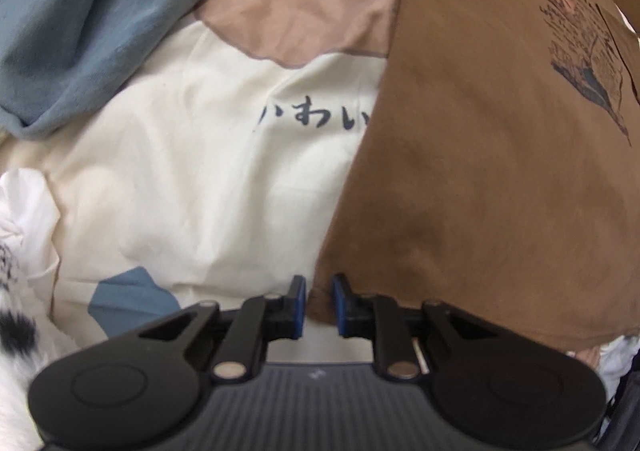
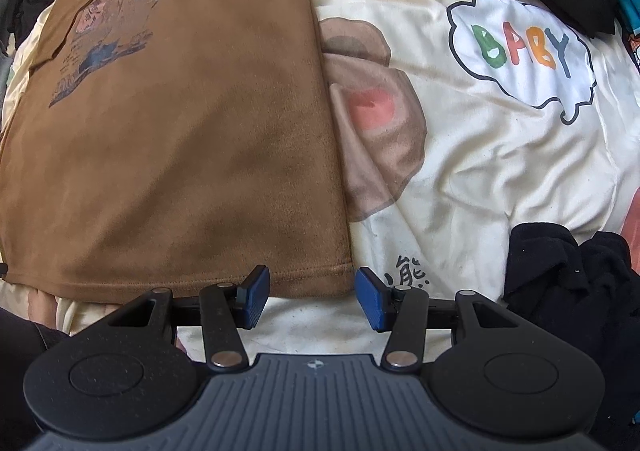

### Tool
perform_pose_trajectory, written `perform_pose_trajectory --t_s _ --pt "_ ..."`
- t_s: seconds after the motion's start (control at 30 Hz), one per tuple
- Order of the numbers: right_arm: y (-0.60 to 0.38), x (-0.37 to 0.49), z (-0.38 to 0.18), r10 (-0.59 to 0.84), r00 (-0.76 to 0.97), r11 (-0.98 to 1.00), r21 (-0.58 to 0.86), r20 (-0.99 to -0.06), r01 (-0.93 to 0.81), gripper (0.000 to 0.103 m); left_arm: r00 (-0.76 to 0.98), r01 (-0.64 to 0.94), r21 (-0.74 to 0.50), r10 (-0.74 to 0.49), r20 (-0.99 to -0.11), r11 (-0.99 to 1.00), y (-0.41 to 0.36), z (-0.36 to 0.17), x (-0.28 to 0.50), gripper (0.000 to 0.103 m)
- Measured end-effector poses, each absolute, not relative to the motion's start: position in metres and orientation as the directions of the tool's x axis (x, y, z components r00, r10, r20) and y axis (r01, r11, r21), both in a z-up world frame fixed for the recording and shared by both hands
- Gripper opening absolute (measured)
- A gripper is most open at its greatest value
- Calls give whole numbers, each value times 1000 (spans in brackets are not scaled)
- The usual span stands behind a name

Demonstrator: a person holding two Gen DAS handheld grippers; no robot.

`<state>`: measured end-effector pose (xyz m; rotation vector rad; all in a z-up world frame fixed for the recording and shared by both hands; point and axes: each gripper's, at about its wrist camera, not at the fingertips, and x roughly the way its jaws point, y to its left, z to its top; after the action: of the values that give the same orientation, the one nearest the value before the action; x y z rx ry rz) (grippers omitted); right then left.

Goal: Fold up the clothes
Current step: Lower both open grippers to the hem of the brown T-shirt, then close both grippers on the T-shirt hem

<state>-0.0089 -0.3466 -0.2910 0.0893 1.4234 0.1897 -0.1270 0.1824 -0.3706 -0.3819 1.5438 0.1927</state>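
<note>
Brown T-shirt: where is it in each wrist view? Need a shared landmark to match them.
Left wrist view: brown T-shirt fills the right half; its lower left corner sits between the left tool's nearly closed pads.
Right wrist view: brown T-shirt fills the left half; its hem corner lies in front of the open right tool.
Shared landmark: the dark printed graphic on the shirt's chest.

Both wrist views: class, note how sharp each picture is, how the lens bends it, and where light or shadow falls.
Left wrist view: soft throughout, the brown shirt and the sheet smeared; edges bulge in fisheye. Right wrist view: sharper, with the shirt's hem stitching readable, the same barrel bend, even daylight, and faint shade under the right gripper.
</note>
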Motion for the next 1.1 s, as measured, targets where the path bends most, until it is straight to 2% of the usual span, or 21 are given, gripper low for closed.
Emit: perform_pose_trajectory --t_s 0.2,0.3,0.37,0.67,0.87,1.1 --pt "-348 -11 -288 179 145 983 171 -973 -70 55 22 -337 -89 -86 -996 937 177 -370 -129 16" --pt "-351 -11 -287 175 150 984 167 -973 -65 55 23 -320 -66 -62 -998 945 175 -368 -128 7" --pt "-355 -10 -286 171 158 985 164 -973 -56 55 43 -325 -45 -33 -999 945 175 -363 -128 5" --pt "-375 -11 -293 194 200 981 195 -960 -17 55 63 -250 -44 -28 -998 967 178 -355 -136 5" --pt "-362 -17 -297 241 208 970 226 -948 -93 41 70 -239 -50 -34 -997 970 184 -346 -139 5" --pt "-367 -14 -308 244 216 970 240 -945 -43 39 72 -227 -38 -23 -997 973 186 -339 -144 5"
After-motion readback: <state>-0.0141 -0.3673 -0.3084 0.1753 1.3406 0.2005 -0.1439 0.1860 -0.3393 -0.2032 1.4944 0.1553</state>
